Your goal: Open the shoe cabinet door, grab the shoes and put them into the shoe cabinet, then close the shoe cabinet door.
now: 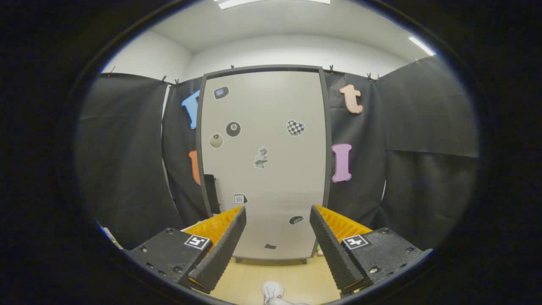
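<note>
Tool spread, gripping nothing, facing closed shoe cabinet on wooden floor.

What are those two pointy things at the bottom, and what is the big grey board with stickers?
The pointy things are the two fingers of a gripper, a grabbing tool that a person holds. The camera rides on it and looks forward, so the picture is round. The fingers are open, with nothing between them. The board is the shoe cabinet door, shut, standing beyond the fingers. Stickers dot it, and a dark handle sits at its edge. A white shoe lies on the wooden floor between the fingers, untouched.
</note>
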The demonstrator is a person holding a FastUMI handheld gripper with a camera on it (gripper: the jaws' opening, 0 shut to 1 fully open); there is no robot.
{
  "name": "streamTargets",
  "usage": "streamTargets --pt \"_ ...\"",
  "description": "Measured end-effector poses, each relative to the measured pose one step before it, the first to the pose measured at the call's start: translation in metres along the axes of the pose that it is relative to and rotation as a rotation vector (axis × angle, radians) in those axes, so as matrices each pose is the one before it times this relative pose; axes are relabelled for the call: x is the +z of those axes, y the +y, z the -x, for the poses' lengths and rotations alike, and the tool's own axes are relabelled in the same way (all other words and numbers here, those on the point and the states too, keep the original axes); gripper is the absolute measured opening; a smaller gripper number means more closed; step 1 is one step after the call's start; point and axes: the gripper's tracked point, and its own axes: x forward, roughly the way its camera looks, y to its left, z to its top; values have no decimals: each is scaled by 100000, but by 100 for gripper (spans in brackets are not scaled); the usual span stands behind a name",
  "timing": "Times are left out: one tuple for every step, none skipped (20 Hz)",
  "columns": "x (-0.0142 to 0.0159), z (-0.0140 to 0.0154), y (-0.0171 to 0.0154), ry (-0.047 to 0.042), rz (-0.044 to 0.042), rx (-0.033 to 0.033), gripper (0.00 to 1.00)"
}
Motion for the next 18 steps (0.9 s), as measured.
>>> streamTargets --pt "3 -178 282 -250 334 542 99" --pt "92 -241 396 -494 500 738 99" --pt "-138 -273 399 -528 464 728 99" --pt "-16 -455 350 -301 91 262 99" --pt "-300 -514 417 398 163 341 99" --pt "-293 -700 586 582 23 453 99" --pt "-329 -775 623 659 -263 438 99" --pt "-321 -782 589 403 306 313 99" --pt "-317 -1035 839 100 634 452 99" --pt "-325 -948 875 691 426 669 99" --pt "-460 -1001 1157 442 266 1418 99" --pt "-211 -1069 1163 378 -58 1770 99" --pt "-209 -1017 1288 564 -64 1701 99" --pt "-74 -1107 1071 76 -35 1468 99" --pt "-116 -942 981 -35 -261 1408 99" --pt "42 -1131 921 -111 2 848 99" --pt "-20 -1060 788 -394 12 695 99" --pt "0 -1230 779 -57 -202 484 99"
